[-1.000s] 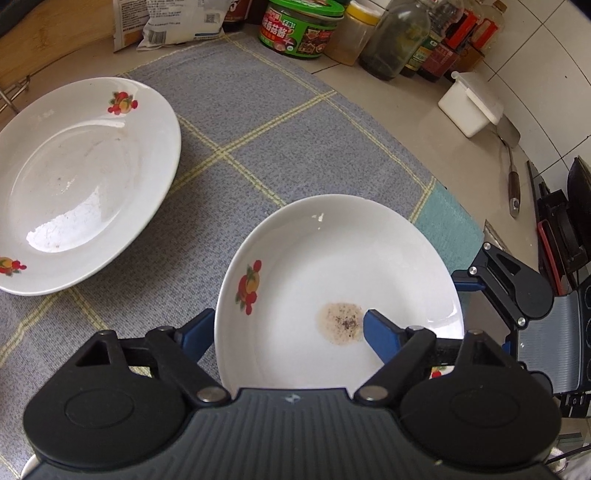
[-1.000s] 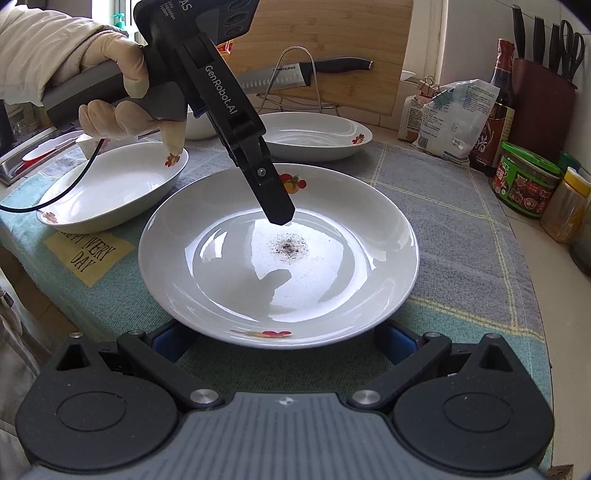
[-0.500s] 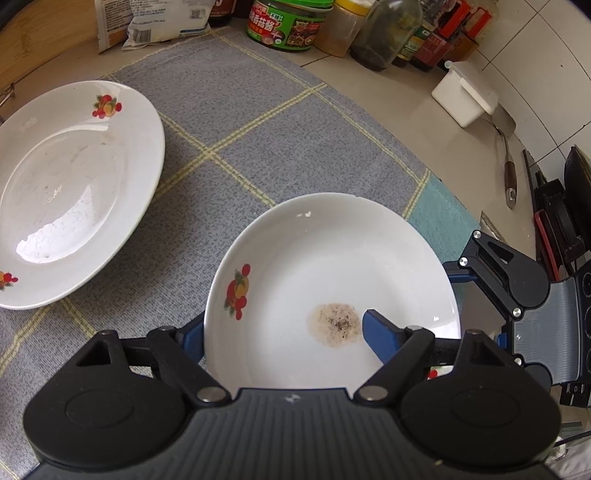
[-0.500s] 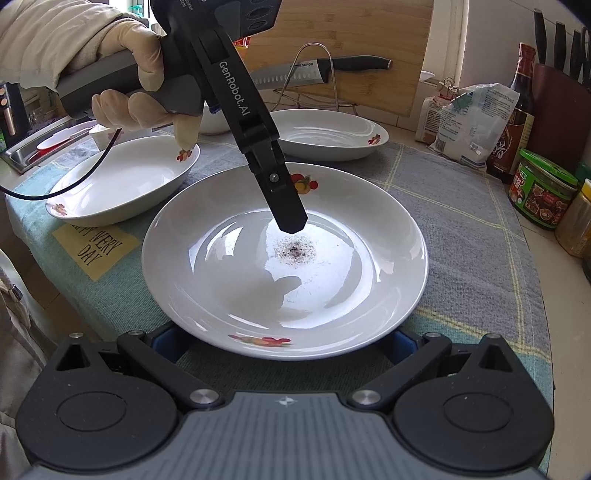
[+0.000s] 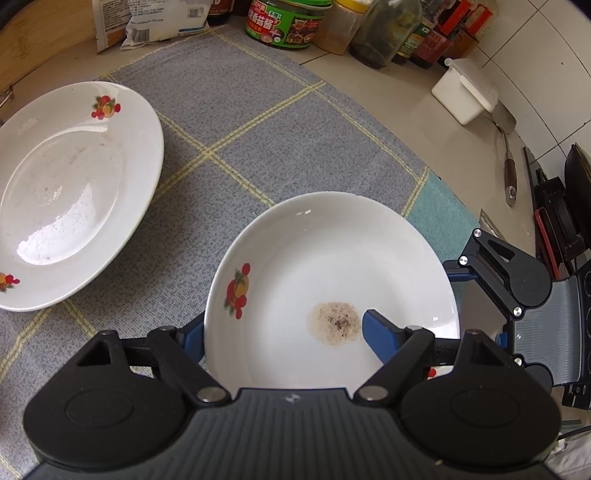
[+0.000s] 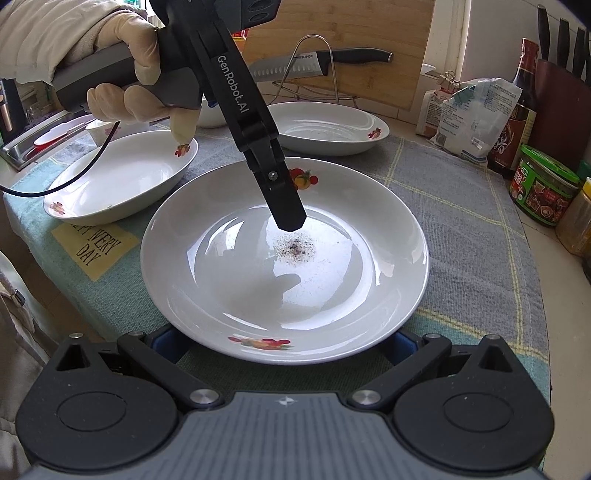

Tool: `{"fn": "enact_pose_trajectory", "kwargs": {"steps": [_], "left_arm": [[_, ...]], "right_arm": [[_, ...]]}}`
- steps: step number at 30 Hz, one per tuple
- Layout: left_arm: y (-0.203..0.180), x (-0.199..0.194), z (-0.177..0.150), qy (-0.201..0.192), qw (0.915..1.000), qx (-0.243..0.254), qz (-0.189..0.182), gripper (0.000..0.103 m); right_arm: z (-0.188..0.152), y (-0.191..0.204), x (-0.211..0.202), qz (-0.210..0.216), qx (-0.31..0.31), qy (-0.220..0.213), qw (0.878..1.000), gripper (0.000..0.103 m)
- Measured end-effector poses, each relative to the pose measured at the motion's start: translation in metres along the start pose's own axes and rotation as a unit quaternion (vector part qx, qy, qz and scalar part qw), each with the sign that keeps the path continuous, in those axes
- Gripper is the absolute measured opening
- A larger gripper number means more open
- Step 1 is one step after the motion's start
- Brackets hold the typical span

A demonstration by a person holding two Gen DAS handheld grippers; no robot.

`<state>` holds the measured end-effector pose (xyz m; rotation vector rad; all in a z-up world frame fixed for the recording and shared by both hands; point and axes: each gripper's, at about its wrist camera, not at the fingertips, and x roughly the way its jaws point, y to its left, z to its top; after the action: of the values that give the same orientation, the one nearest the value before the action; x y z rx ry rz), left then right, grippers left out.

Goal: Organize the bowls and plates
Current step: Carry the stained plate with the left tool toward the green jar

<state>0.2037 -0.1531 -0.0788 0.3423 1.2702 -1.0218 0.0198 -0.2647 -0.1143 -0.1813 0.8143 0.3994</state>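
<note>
Left tool [image 5: 282,325] stands open astride the plate's [image 6: 221,280] rim, one finger [image 6: 288,214] hovering over the stain [image 6: 295,247], the other outside the rim by the 12 o'clock fruit mark, as the right wrist view shows it. Right tool [image 6: 284,341] is spread wide at 6 o'clock, gripping nothing. Resting on the cloth [image 6: 461,229] mid-bench, the plate looks stiff, glazed, slippery, fairly heavy and breakable; pinching the rim squarely seems best.

Home kitchen. Sauce jars [image 5: 290,22] and bottles [image 5: 384,31] crowding tiled wall far beyond left tool [image 5: 284,332]. Knife [image 6: 317,62] lying on wire rack against wooden cutting board [image 6: 351,26], ahead of right tool. Spatula [image 5: 508,147] lying on desk [image 5: 388,96]. Used plates [image 5: 74,192] sitting on checked cloth [image 5: 258,122].
</note>
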Motion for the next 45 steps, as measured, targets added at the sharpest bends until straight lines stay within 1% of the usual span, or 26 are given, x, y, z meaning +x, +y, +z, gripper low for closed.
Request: {"fn": "enact_pose_trajectory", "kwargs": {"steps": [8, 17, 23, 31, 38, 45], "left_arm": [[-0.006, -0.01, 0.01, -0.009, 1.0, 0.0, 0.001, 0.083], [-0.013, -0.01, 0.045, -0.03, 0.9995, 0.0, 0.001, 0.083], [-0.012, 0.0, 0.075, -0.042, 0.9991, 0.003, 0.002, 0.083], [-0.004, 0.017, 0.107, -0.047, 0.9989, 0.005, 0.01, 0.083], [0.005, 0.032, 0.129, -0.047, 0.9989, 0.0, 0.01, 0.083], [0.011, 0.045, 0.143, -0.043, 0.999, -0.004, 0.011, 0.083]], "right_arm": [[0.008, -0.01, -0.012, 0.0, -0.007, 0.0, 1.0, 0.103], [0.019, -0.039, -0.021, -0.011, -0.015, -0.004, 1.0, 0.103], [0.024, -0.068, -0.015, -0.021, -0.009, -0.006, 1.0, 0.103], [0.031, -0.102, 0.001, -0.024, -0.008, -0.004, 1.0, 0.103], [0.034, -0.127, 0.014, -0.02, -0.002, 0.002, 1.0, 0.103], [0.035, -0.143, 0.025, -0.02, -0.003, 0.011, 1.0, 0.103]]}}
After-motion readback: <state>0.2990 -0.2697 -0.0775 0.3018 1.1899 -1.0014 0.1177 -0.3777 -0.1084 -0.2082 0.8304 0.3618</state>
